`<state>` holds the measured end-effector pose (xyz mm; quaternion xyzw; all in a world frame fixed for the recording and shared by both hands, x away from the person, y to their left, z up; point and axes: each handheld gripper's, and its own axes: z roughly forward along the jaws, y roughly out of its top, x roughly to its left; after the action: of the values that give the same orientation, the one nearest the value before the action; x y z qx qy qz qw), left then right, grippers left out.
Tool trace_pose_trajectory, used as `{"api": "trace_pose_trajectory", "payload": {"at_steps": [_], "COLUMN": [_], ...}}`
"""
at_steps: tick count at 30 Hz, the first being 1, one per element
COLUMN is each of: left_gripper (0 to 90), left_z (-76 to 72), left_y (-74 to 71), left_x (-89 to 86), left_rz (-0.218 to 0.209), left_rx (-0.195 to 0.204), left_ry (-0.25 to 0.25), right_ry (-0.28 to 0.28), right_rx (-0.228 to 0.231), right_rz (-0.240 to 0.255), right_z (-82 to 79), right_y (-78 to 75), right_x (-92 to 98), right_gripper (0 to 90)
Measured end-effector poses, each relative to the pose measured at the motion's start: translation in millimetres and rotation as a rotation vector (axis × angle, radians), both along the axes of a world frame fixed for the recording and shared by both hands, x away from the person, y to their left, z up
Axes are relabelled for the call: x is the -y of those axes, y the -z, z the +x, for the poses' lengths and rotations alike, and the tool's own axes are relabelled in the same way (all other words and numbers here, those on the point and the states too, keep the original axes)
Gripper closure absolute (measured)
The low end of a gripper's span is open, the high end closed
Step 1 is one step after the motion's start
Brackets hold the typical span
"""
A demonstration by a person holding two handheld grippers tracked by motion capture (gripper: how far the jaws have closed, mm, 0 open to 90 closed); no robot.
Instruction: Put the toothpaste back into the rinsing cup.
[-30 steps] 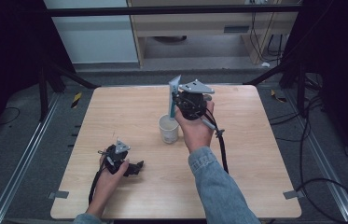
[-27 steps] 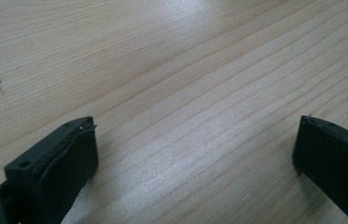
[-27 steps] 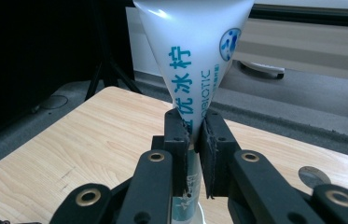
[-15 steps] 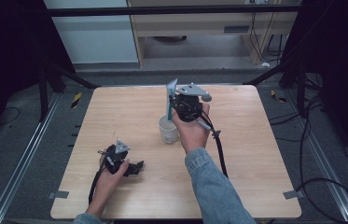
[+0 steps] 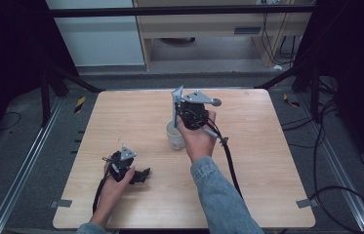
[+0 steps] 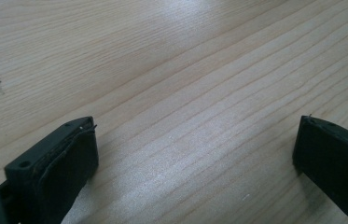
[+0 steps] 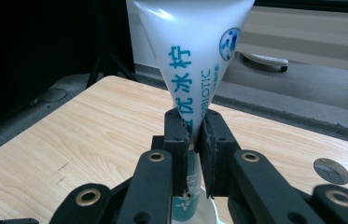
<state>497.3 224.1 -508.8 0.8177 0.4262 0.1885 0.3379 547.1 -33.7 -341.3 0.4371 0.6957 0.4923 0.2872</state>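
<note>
A light wooden table (image 5: 267,146) fills the middle; grey floor (image 5: 23,161) surrounds it. Black cables (image 5: 338,146) trail at right; a pale cabinet (image 5: 101,39) stands behind.

A wooden table (image 5: 267,161) bears 1 white cup (image 5: 174,136).

- White toothpaste tube (image 7: 192,56) with blue lettering stands upright, pinched between the right gripper (image 7: 193,135) jaws, flat wide end above them.
- White cup (image 5: 175,135) directly below that gripper; the tube's lower end dips into it.
</note>
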Motion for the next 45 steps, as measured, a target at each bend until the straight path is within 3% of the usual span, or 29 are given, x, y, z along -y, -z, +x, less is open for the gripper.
{"api": "trace_pose_trajectory", "payload": {"at_steps": [19,34,45], "left_gripper": [0.0,0.0,0.0], "left_z": [0.2,0.3,0.4], "left_y": [-0.2,-0.1,-0.3], "left_x": [-0.2,-0.1,-0.3], "left_rz": [0.003,0.002,0.005], "left_rx": [-0.001,-0.003,-0.004], "left_ry": [0.002,0.002,0.004], "right_ry": [0.005,0.023,0.036], "right_rx": [-0.038,-0.017,-0.036], "right_rz": [-0.014,-0.036,-0.036], "right_z": [-1.8,-1.6,0.5], "right_y": [25.2,32.1,44.1], "right_x": [-4.1,-8.4,-8.6], "right_gripper": [81.8,81.7,81.6]}}
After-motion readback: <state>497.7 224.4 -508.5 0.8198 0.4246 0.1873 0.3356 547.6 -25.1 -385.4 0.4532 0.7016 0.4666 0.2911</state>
